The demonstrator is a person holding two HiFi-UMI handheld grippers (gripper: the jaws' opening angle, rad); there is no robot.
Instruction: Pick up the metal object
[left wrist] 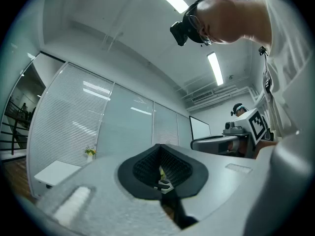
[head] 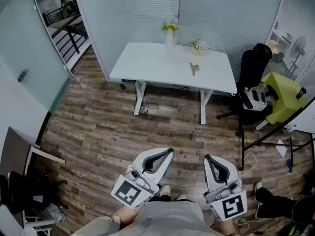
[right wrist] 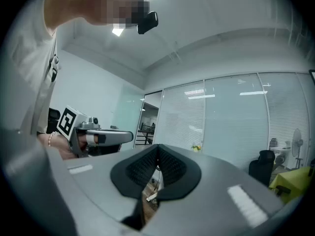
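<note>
Metal object (head: 194,69) on white desk (head: 147,63), between flower vases, well apart from grippers. Left gripper (head: 166,154) clenched, empty. Right gripper (head: 208,159) clenched, empty.

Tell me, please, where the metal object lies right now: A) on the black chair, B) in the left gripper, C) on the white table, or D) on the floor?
C: the metal object lies on the white table, near the flowers.
</note>
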